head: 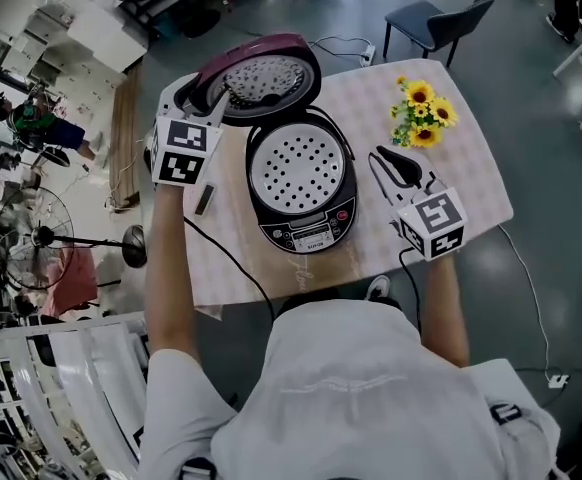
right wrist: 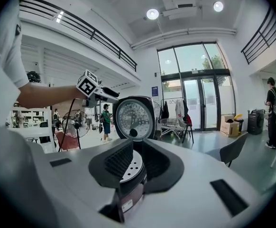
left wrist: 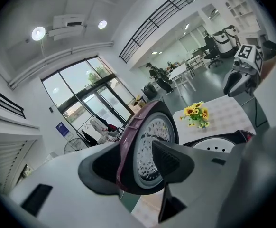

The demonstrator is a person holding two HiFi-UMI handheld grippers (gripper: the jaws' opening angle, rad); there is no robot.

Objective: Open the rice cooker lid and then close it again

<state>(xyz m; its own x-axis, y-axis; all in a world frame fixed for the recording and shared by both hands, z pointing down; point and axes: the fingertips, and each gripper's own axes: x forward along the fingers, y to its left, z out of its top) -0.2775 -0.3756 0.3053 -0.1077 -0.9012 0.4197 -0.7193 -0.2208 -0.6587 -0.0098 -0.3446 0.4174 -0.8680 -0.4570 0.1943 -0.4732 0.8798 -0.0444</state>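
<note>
While rice cooker (head: 303,232) was stood at middle of table (head: 471,183) with lid (head: 263,76) raised upright at its back, lid's left rim was straddled by left gripper (head: 217,104), jaws spread wide, pads not seen pressing on it. Right gripper (head: 383,157) was held just beside cooker's right side, jaws nearly together, narrow gap left, nothing clamped. Perforated inner tray (head: 299,168) was exposed. Sunflowers (head: 421,114) were set near table's far right corner.

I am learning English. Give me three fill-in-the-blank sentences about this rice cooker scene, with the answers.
The rice cooker lid is ____, not closed.
The fingers of the left gripper straddle the rim of the ____.
The flowers on the table have ____ petals.
Answers: open; lid; yellow.
</note>
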